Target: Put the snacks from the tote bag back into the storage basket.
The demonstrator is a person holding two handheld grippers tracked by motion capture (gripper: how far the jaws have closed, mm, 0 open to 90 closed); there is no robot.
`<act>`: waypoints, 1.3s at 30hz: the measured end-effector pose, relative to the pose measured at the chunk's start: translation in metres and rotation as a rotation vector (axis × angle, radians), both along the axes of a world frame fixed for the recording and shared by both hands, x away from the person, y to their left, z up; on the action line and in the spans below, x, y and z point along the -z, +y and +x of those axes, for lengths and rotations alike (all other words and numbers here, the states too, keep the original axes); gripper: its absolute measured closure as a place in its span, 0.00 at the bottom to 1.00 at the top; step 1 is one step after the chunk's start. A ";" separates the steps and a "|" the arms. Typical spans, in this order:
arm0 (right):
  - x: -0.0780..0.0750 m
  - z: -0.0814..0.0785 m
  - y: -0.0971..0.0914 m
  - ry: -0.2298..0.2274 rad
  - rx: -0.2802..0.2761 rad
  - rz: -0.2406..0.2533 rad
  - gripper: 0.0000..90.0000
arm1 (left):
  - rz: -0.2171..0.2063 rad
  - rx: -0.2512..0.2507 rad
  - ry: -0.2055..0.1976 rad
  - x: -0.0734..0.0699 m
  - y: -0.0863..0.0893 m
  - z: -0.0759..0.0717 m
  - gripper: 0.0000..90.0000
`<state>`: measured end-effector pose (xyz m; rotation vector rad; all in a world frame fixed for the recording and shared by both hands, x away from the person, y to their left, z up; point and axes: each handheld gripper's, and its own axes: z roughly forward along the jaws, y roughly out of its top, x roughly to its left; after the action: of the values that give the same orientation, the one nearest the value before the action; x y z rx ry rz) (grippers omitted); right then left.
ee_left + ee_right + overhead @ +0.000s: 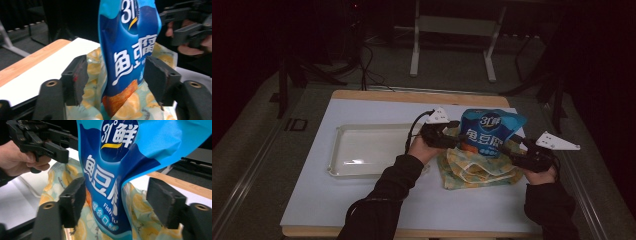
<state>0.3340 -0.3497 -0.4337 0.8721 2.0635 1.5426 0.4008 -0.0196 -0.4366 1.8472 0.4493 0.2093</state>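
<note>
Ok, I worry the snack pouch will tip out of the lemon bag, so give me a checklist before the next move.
1. Blue pouch upright in the lemon-print bag: ok.
2. Left claw open, astride the pouch: ok.
3. Right claw open, astride the pouch: ok.
4. Anything gripping the pouch: not ok, neither claw has closed.
5. Bag mouth held open: cannot tell.
6. Clear tray apart from the bag: ok.

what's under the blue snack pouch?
The blue snack pouch stands in the mouth of a lemon-print bag lying on the white mat. Its lower end is hidden inside the bag.
</note>
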 end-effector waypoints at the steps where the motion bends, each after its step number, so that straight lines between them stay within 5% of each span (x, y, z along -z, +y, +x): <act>1: 0.001 0.001 0.001 0.000 -0.003 -0.003 0.43 | 0.002 -0.007 0.002 0.001 -0.002 0.002 0.43; 11: 0.004 0.011 0.009 -0.003 -0.002 -0.078 0.68 | 0.033 -0.007 0.016 0.006 -0.011 0.010 0.55; 22: 0.007 0.012 0.014 0.011 0.009 -0.106 0.91 | 0.066 0.021 0.018 0.011 -0.020 0.010 0.87; 39: 0.000 0.012 0.022 0.016 0.051 -0.140 0.99 | 0.077 0.002 0.049 0.002 -0.023 0.010 0.98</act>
<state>0.3456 -0.3272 -0.4342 0.8802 2.1151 1.3503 0.4109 -0.0425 -0.4389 1.9317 0.4792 0.1821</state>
